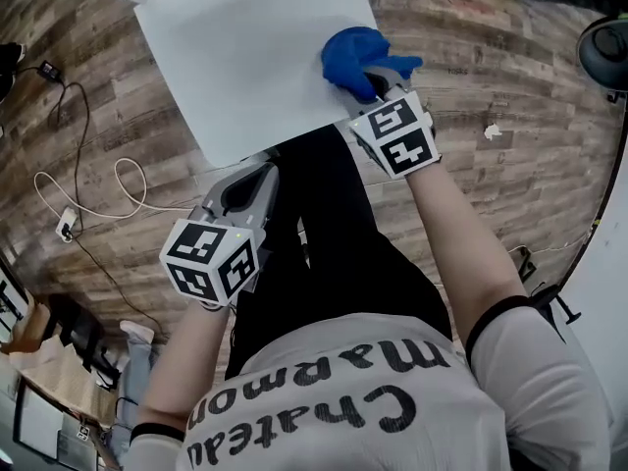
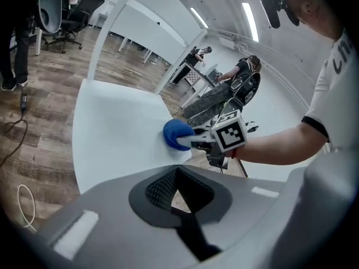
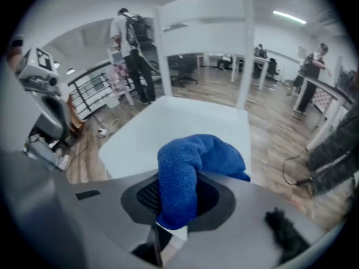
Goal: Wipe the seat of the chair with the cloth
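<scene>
The chair's white seat (image 1: pixel 245 57) fills the top of the head view. A blue cloth (image 1: pixel 353 59) rests on its near right corner, and my right gripper (image 1: pixel 378 84) is shut on it. In the right gripper view the cloth (image 3: pixel 188 172) bulges out from between the jaws above the seat (image 3: pixel 179 125), with the white chair back (image 3: pixel 205 24) behind. My left gripper (image 1: pixel 245 184) hangs just off the seat's front edge, shut, with nothing in it. The left gripper view looks across the seat (image 2: pixel 118 133) to the cloth (image 2: pixel 176 133).
White and black cables (image 1: pixel 88 180) and a power adapter (image 1: pixel 66 226) lie on the wood floor to the left. A dark office chair base (image 1: pixel 603 52) stands at top right, and a paper scrap (image 1: pixel 493 130) lies nearby. Desks and people stand far off.
</scene>
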### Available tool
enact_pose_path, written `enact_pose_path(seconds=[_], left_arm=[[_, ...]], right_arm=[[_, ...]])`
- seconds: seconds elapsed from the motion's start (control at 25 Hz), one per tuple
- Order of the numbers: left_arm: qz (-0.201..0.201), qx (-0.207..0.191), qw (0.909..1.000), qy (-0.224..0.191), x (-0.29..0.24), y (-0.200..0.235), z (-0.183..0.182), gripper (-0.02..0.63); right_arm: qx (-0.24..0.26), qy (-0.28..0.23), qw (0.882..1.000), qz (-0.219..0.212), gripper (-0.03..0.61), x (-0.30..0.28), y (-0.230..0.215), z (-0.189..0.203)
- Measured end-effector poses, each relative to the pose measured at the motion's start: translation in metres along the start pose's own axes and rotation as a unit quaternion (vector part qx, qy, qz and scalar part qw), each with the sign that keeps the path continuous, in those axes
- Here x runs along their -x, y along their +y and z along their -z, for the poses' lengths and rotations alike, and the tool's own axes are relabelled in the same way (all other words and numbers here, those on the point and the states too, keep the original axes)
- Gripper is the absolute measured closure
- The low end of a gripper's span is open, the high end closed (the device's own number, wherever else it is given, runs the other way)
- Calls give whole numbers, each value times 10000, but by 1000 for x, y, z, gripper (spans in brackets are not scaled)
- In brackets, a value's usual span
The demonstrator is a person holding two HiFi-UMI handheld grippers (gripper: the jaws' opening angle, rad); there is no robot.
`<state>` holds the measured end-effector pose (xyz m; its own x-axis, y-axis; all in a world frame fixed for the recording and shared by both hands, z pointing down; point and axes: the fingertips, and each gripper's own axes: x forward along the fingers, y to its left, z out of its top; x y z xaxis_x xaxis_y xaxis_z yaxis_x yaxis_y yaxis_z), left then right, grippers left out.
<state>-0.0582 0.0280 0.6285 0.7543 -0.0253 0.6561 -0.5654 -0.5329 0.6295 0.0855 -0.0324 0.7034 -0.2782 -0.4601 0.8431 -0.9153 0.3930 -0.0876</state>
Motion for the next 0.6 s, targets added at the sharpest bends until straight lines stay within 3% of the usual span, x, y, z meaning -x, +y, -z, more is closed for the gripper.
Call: enact_pose_path(seconds=[0.16,0.28,0.44,0.6], left_arm=[[-191,248,9994,-173,20,18,13,607],[-367,501,9973,-384,44,33,26,607],[-614,736,9934,-630,82,52,50,609],[-853,970,9881,-832,121,68,78,609]], right_arm=[[962,-151,9857,-1375,492,-21,123,-27],[1621,173,9681,-1901,492,-43,195,-33],[2265,519,9495,-2107,492,-61,255,-39],[2235,976,9534,-1779,492,-81,264,-40]])
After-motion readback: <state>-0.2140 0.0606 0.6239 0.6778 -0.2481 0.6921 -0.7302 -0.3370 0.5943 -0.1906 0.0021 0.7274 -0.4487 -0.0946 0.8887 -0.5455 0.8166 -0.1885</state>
